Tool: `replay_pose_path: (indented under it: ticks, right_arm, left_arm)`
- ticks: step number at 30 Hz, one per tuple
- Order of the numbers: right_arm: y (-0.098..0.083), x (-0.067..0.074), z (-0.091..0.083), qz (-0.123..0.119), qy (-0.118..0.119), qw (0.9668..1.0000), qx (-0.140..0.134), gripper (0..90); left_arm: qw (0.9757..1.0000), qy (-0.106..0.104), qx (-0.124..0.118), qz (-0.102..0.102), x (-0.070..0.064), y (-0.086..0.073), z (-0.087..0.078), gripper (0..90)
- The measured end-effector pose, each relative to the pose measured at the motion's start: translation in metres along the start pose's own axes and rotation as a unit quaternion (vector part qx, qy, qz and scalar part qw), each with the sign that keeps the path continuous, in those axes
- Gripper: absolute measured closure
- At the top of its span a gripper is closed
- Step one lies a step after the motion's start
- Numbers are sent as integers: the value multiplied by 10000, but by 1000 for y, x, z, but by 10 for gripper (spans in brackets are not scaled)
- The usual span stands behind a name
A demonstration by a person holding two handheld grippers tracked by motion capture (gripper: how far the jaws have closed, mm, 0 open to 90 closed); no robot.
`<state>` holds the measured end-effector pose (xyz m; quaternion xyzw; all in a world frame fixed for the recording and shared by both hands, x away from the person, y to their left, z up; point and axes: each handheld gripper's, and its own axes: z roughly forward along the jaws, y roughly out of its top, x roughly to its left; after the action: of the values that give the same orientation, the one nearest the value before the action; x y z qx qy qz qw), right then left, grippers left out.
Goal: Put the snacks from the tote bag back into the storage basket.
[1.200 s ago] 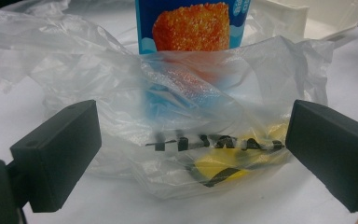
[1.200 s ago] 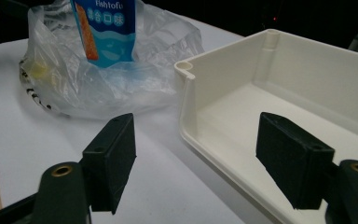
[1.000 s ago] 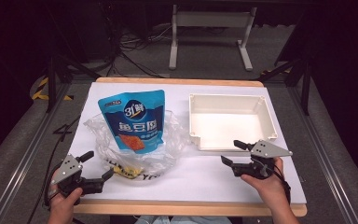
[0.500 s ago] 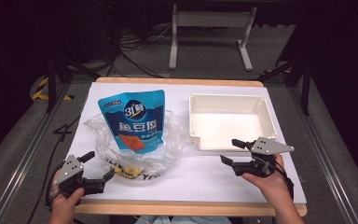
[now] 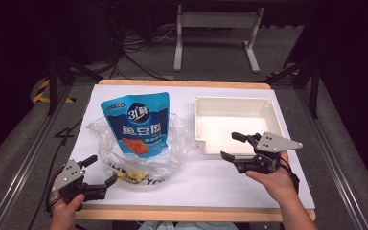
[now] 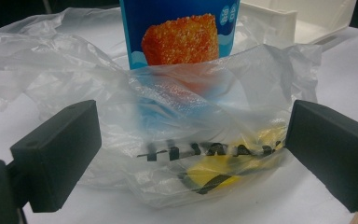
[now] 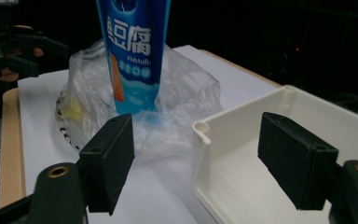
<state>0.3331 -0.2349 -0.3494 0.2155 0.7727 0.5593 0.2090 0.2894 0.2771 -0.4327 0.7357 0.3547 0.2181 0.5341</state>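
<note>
Fingers of our left gripper (image 5: 97,169) stand wide at lower left, empty, facing the clear plastic bag (image 5: 172,143) that wraps the standing blue pouch (image 5: 135,122) at centre; our right gripper (image 5: 234,146), having narrowed slightly, gapes empty at the white tray (image 5: 199,124).

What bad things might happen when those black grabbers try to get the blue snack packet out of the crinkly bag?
The tall blue tofu pouch stands upright in the loose clear plastic bag, so a tug on the bag might tip it over. The left gripper has open jaws right at the thin film and may pinch only plastic or tear it. The right gripper, open too, hovers by the white plastic tray and might bump its corner.
</note>
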Motion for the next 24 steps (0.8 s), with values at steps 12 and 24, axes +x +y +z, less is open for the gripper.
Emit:
replay_pose_path:
  ticks: [12,24]
  right_arm:
    - [10,-2,19,-90,78,9998,-166,269]
    - [29,-4,43,-114,206,9997,89,256]
  left_arm:
    - [9997,-156,-163,-24,1,0,-2,42]
    - [9997,-154,-179,2,1,0,-2,42]
